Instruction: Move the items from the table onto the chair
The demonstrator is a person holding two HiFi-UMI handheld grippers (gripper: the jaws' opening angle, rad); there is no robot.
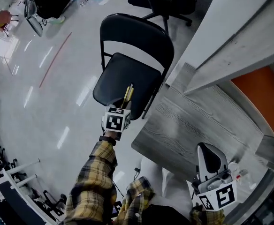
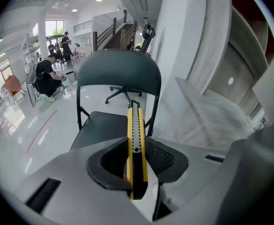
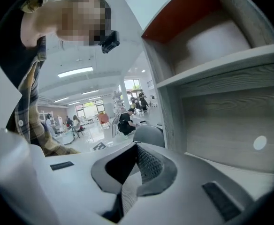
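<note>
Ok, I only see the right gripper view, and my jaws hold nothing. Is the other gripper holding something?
Observer: Yes, the left gripper is shut on a yellow utility knife.
Operator: Where is it?
Observer: Over the black chair's seat, pointing down at it.
Operator: And where's mine?
Observer: The right gripper hangs over the grey table, near its edge.

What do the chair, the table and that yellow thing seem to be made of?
Chair: black seat with soft sheen, likely vinyl or plastic; thin tubular frame, probably painted metal.
Table: grey wood-grain, matte, perhaps laminate.
Utility knife: glossy yellow plastic, it seems.
</note>
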